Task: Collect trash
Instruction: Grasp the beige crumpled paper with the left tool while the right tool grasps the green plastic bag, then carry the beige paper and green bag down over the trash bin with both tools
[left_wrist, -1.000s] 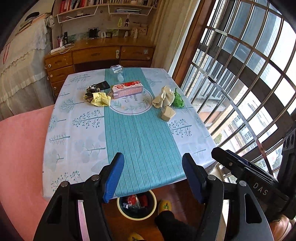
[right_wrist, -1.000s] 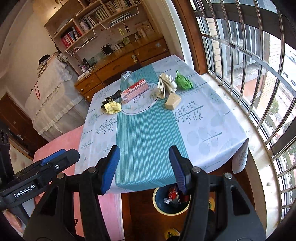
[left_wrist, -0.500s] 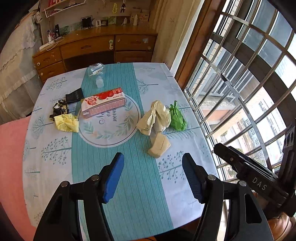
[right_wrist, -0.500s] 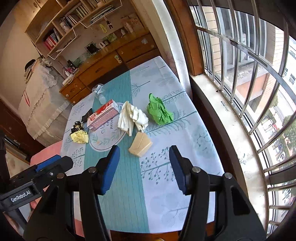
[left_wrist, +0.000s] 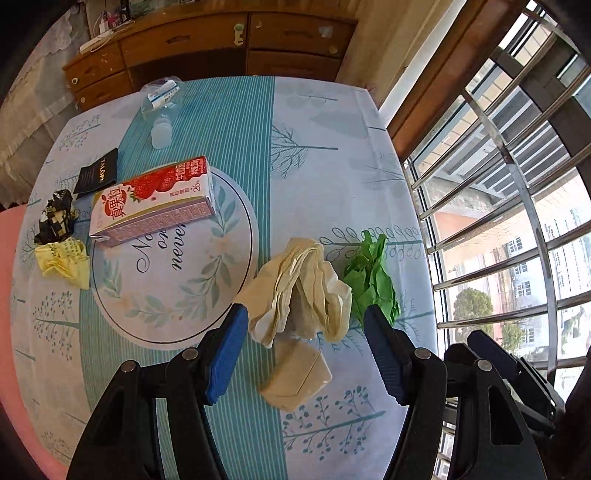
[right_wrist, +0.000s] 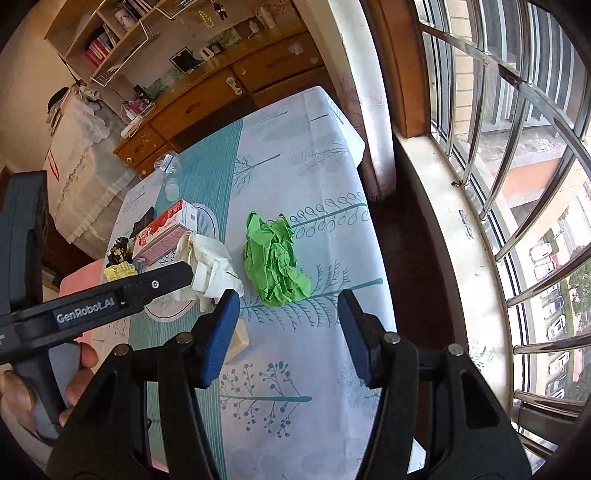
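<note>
Trash lies on the table with the blue-and-white cloth (left_wrist: 314, 122). A crumpled cream paper (left_wrist: 299, 291) and a tan folded paper (left_wrist: 295, 376) lie between the open fingers of my left gripper (left_wrist: 306, 347), just above them. A crumpled green paper (right_wrist: 273, 258) lies just ahead of my open right gripper (right_wrist: 288, 332); it also shows in the left wrist view (left_wrist: 369, 273). A strawberry milk carton (left_wrist: 155, 199), a yellow wrapper (left_wrist: 62, 258), a black-and-gold wrapper (left_wrist: 55, 218), a black packet (left_wrist: 98, 175) and a clear plastic bottle (left_wrist: 160, 107) lie further left and back.
A wooden dresser (left_wrist: 221, 40) stands behind the table. A barred window (right_wrist: 517, 184) with a sill runs along the right side. A pink surface (left_wrist: 7, 332) lies left of the table. The left gripper's body (right_wrist: 92, 299) crosses the right wrist view.
Both grippers have moved forward and down over the table, closing in on the cream, tan and green papers. The bin under the near edge has dropped out of view. Both stay open.
</note>
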